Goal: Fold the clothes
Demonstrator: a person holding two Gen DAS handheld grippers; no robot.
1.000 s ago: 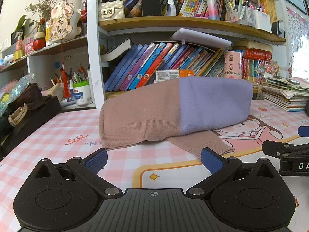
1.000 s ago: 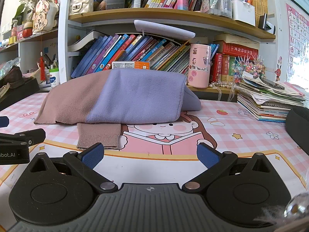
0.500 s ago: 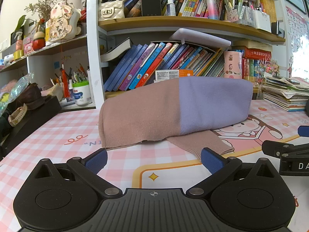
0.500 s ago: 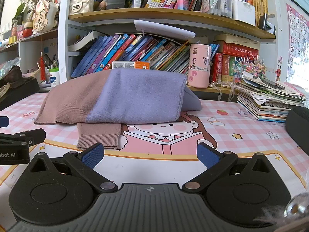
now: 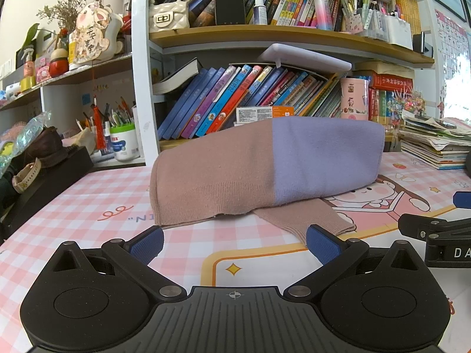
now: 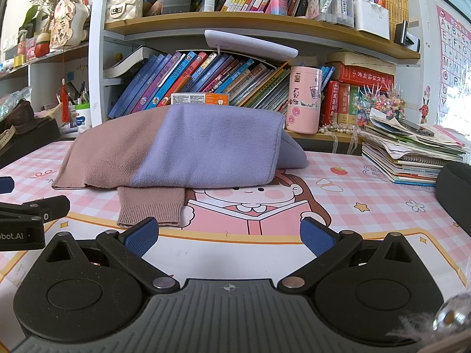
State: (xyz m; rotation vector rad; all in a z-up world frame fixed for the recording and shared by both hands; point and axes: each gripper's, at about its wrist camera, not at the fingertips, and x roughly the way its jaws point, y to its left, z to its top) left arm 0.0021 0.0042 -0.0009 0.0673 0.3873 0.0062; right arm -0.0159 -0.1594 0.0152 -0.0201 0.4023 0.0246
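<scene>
Both claws stand spread wide with nothing between their pads. Ahead of the left gripper (image 5: 234, 242) lies the folded sweater (image 5: 265, 170) on the pink desk mat (image 5: 88, 203), one brown cuff (image 6: 150, 206) protruding toward the right gripper (image 6: 228, 236), just ahead of its left fingertip.

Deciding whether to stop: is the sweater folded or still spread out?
Mostly folded: the sweater lies doubled into a compact bundle on the mat, but one brown sleeve cuff sticks out from under its front edge.
</scene>
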